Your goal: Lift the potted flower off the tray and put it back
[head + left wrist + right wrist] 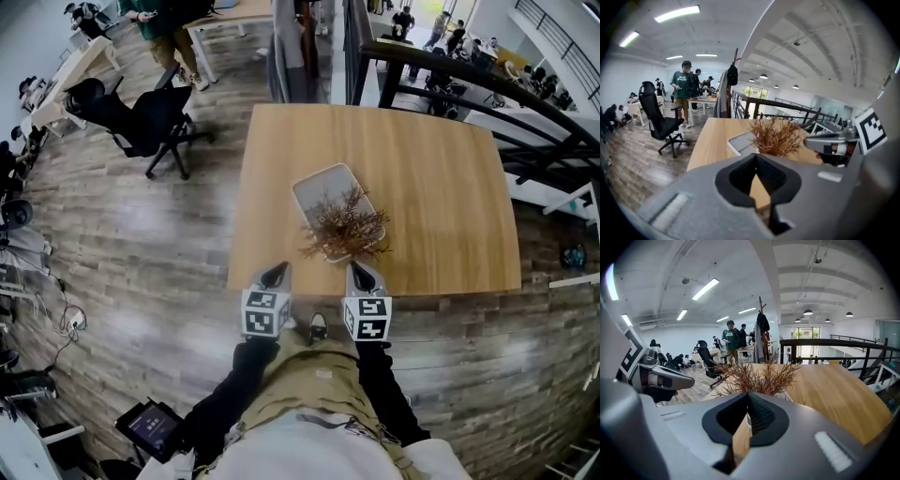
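Potted flower [345, 223], a clump of dry brown sprigs, stands at the near end of the pale tray [323, 183] on the wooden desk [441, 187]; its pot seems to be hidden under the sprigs. The left gripper [278, 272] and right gripper [360, 271] hover side by side at the desk's near edge, just short of the tray. Each has its jaws together and holds nothing.

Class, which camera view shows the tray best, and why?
The head view: it looks down on the tray, showing most of its outline under the potted flower. The left gripper view shows one corner; in the right gripper view the flower hides it.
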